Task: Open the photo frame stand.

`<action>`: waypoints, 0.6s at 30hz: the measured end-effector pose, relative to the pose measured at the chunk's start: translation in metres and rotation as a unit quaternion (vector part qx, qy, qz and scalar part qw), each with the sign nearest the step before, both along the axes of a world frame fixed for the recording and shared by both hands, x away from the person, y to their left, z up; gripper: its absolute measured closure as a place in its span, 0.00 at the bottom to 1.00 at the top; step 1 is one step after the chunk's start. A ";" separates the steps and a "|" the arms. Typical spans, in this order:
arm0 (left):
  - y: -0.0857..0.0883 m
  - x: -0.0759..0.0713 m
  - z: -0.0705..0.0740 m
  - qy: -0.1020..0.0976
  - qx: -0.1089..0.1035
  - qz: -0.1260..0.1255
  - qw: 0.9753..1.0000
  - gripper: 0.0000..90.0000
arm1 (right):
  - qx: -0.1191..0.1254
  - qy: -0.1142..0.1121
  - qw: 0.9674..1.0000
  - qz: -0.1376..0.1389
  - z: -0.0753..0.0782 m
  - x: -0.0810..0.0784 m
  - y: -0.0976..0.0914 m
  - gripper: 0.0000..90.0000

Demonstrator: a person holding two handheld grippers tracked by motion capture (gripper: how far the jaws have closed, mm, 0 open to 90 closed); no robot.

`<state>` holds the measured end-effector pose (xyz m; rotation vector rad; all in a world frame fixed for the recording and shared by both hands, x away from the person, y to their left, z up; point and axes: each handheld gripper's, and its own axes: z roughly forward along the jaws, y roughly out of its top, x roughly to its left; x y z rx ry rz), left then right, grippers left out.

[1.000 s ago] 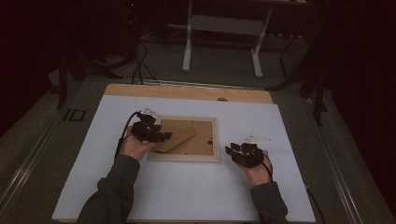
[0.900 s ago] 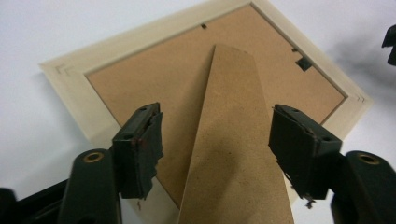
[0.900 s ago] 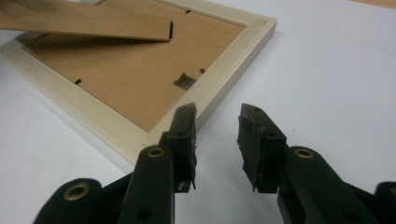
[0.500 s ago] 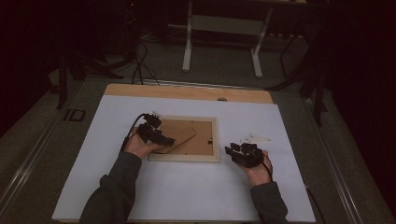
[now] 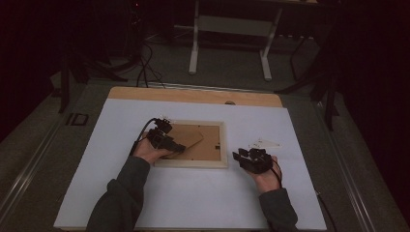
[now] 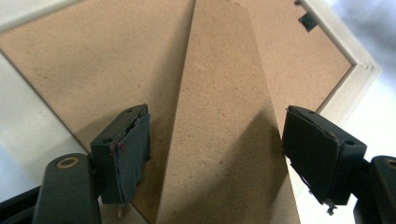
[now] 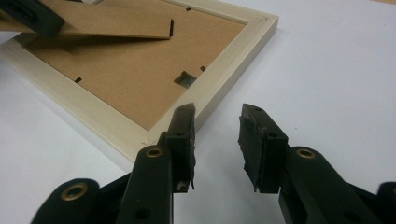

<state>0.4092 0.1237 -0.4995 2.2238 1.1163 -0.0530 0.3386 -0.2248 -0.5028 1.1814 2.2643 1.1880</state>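
Note:
A pale wooden picture frame (image 5: 193, 163) lies face down on the white table, its brown backing up. A hinged brown stand (image 6: 224, 116) slants up off the backing. My left gripper (image 5: 177, 147) hovers over the frame's left part. Its jaws have just been opening, and the stand (image 5: 191, 137) runs between them with a gap to each pad (image 6: 133, 149), so the left gripper (image 6: 217, 140) is open. My right gripper (image 7: 217, 114) is open and empty just off the frame's near right corner (image 7: 219, 88). From above, the right gripper (image 5: 238, 156) sits right of the frame.
A small pale object (image 5: 265, 143) lies on the table right of the frame. A bare wooden strip (image 5: 193, 95) runs along the table's far edge. White table surface (image 5: 193, 198) stretches between the frame and the person. Metal legs (image 5: 194, 43) and cables stand on the floor beyond.
My left gripper has shifted slightly down and toward the frame's middle, over the stand. The right hand has kept still.

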 end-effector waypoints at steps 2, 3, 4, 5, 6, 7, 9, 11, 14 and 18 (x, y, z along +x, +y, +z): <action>-0.002 0.000 -0.001 0.002 -0.002 -0.001 1.000 0.28 | 0.001 0.000 1.000 0.000 0.000 0.000 0.000 0.72; -0.002 0.001 -0.002 0.004 -0.001 -0.003 1.000 0.28 | 0.001 0.001 1.000 0.000 -0.001 0.000 0.000 0.72; -0.003 0.001 -0.002 0.005 -0.001 -0.002 1.000 0.28 | 0.000 0.001 1.000 -0.001 -0.001 0.000 0.000 0.72; -0.003 0.001 -0.003 0.006 0.001 -0.004 1.000 0.29 | 0.000 0.002 1.000 0.000 -0.001 0.001 0.000 0.72; -0.004 0.001 -0.003 0.006 0.001 -0.005 1.000 0.29 | -0.001 0.002 1.000 0.000 -0.001 0.001 0.000 0.72; -0.004 0.002 -0.003 0.006 0.000 -0.004 1.000 0.29 | -0.001 0.001 1.000 0.000 -0.002 0.001 0.000 0.72; -0.004 0.002 -0.004 0.006 -0.002 -0.003 1.000 0.29 | -0.001 0.003 1.000 0.000 -0.002 0.001 0.000 0.72; -0.004 0.002 -0.004 0.005 -0.003 0.000 1.000 0.30 | -0.001 0.004 1.000 0.001 -0.002 0.001 0.000 0.72; -0.004 0.002 -0.004 0.002 -0.003 0.001 1.000 0.31 | -0.002 0.003 1.000 0.002 -0.003 0.001 0.001 0.72; -0.005 0.001 -0.004 -0.005 0.003 -0.004 1.000 0.34 | -0.003 0.004 1.000 0.001 -0.003 0.001 0.001 0.72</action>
